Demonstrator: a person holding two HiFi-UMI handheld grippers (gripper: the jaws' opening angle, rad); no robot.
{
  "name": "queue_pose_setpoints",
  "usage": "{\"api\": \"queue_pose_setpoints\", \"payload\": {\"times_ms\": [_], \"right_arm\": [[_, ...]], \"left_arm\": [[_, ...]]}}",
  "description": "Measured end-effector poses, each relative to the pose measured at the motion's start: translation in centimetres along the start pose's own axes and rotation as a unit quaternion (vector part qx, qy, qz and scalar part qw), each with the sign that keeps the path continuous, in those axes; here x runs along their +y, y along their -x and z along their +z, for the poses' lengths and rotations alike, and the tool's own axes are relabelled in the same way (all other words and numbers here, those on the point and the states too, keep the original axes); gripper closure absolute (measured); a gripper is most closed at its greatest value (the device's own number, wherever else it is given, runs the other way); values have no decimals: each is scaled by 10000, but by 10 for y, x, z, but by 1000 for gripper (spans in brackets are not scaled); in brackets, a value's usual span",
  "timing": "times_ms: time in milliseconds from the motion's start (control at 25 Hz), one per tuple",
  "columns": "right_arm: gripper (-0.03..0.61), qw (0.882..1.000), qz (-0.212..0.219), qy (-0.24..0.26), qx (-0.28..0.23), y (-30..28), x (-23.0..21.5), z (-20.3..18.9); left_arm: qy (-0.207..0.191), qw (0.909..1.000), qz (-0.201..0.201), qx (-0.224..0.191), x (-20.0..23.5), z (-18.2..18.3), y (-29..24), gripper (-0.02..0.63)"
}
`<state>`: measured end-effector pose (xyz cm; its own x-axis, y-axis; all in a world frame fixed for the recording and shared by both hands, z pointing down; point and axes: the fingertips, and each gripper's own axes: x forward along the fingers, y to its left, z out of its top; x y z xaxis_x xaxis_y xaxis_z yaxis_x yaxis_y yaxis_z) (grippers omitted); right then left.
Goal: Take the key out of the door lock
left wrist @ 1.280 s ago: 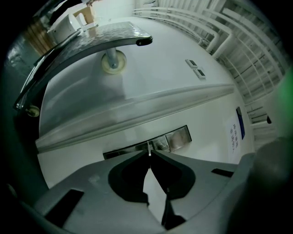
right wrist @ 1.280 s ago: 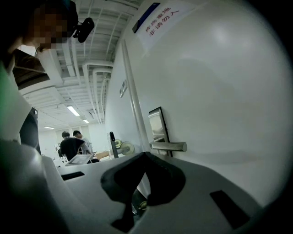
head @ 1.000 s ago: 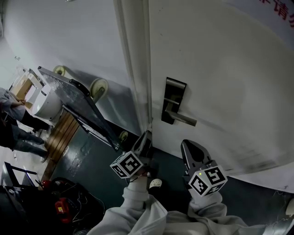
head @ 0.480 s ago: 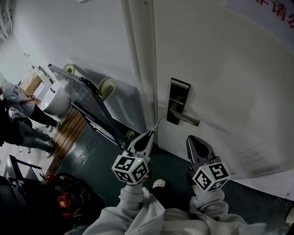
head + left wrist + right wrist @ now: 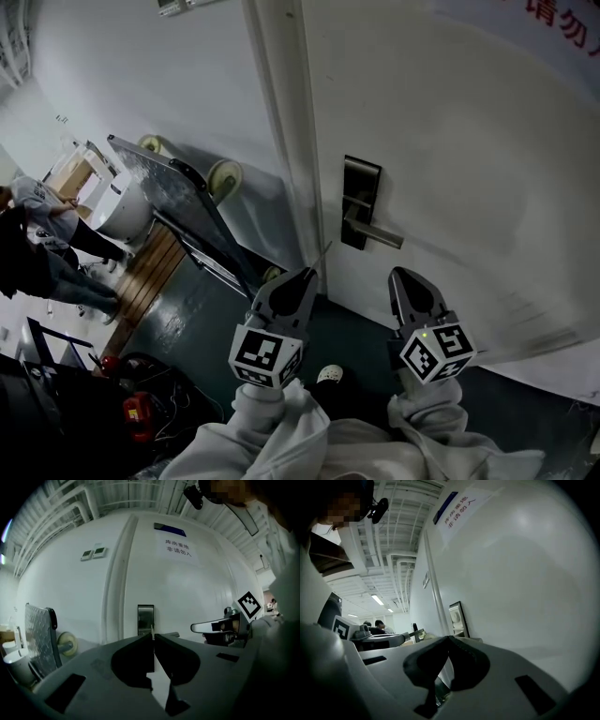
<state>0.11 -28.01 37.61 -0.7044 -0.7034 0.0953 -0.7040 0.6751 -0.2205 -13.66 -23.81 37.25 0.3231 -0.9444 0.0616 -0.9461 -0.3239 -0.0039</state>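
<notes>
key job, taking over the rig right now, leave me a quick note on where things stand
Left gripper: jaws shut on a thin pale metal key, whose tip pokes out past the jaws.
Right gripper: jaws shut, nothing between them.
The dark metal lock plate with its lever handle is on the white door. Both grippers hang below it, apart from the door.
Done: the key looks to be out of the lock.
Left: probably only keeping hold of the key or setting it down.

Door (image 5: 450,141) – smooth, matt white paint. Lock plate (image 5: 361,178) and lever (image 5: 380,238) – dark brushed metal, faint sheen. At 9 o'clock, trolley (image 5: 173,192) of patterned metal plate beside wooden slats (image 5: 150,267). Floor (image 5: 202,319) glossy dark green. Sleeves (image 5: 281,436) pale soft cloth.
</notes>
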Motion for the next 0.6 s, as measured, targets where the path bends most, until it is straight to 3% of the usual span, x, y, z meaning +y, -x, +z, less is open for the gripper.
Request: {"api": "queue_pose_setpoints", "payload": {"times_ms": [600], "right_arm": [[528, 9992, -46, 382, -81, 33, 11, 7]], "left_arm": [[183, 9996, -184, 56, -15, -8, 5, 588]]}}
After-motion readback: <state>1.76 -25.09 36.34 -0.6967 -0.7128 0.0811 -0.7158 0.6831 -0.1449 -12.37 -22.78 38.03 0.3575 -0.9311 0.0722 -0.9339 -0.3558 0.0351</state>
